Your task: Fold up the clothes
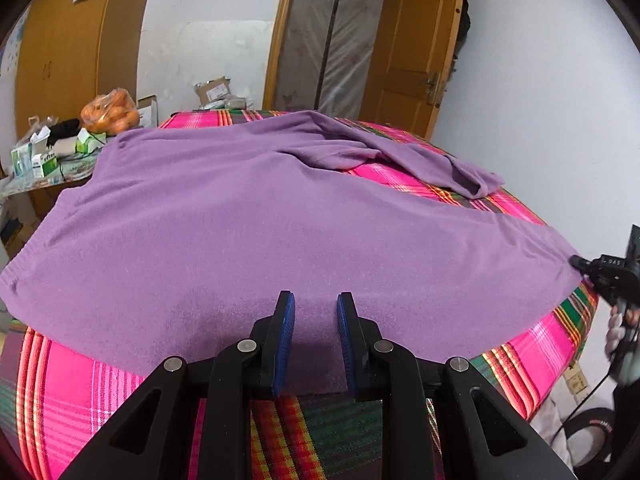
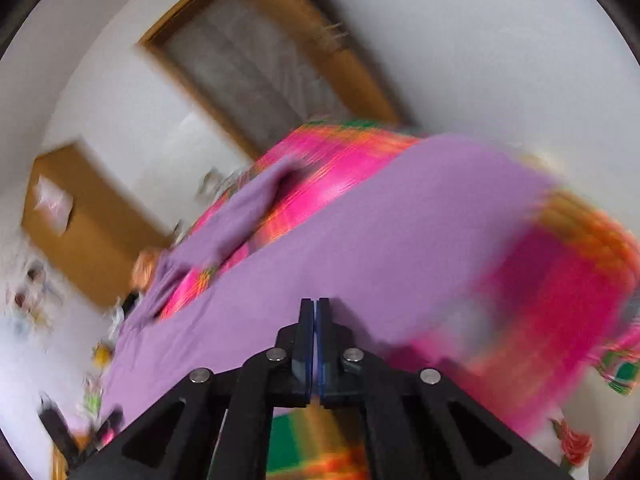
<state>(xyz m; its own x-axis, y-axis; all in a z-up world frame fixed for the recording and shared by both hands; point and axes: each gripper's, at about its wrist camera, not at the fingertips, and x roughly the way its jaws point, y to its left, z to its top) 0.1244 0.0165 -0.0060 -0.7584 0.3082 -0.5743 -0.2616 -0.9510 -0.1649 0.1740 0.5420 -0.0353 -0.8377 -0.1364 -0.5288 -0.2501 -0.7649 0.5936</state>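
Purple knit top (image 1: 256, 216) lies spread flat on the pink plaid bedcover (image 1: 532, 344), one sleeve flopped far right. Your left gripper (image 1: 316, 308) hovers over the near hem, part open and empty. The right gripper (image 2: 316, 312) is pressed together; whether it pinches the hem corner is blurred. Get both corners before lifting. Tangerine bag (image 1: 110, 114) and boxes crowd the far left edge.

Both wrist views look down, close, over the same purple garment (image 1: 280, 216).

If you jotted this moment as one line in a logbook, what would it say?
purple sweater spread flat on plaid bedspread | left gripper open above near hem | right gripper shut at sweater's right corner | fold not started
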